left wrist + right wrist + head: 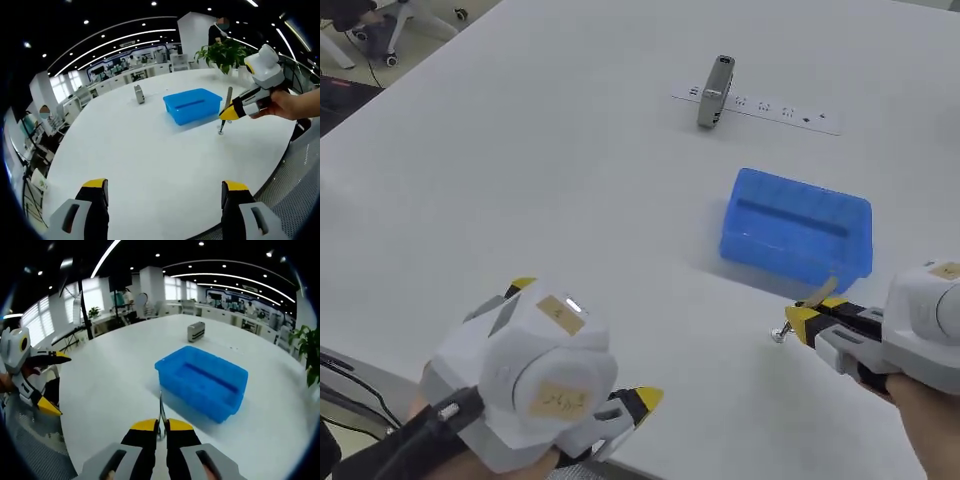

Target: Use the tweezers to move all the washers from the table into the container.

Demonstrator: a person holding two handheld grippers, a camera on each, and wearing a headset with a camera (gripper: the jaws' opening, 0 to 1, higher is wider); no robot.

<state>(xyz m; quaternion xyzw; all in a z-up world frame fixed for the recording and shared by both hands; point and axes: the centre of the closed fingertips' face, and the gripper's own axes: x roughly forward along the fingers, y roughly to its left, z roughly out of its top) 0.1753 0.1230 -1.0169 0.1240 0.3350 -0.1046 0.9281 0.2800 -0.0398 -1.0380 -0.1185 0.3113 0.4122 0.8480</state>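
Clenching slim tweezers (161, 410) in its jaws, the right gripper (159, 426) rests their tips on the desk (570, 200) beside the blue container (798, 228) near the right edge, apparently on a tiny washer (779, 336): light, stiff, slippery, best pinched across its rim; the left gripper (161, 190) has its jaws released.

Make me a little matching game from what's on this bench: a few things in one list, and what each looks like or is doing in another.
Things:
1. left gripper
2. right gripper
3. container
4. grey metal object

Descriptions:
A. blue, just beyond the tips of the tweezers
B. farthest away, at one end of a white strip
C. jaws wide apart, holding nothing
D. shut on the tweezers

Pairs: 1-C, 2-D, 3-A, 4-B
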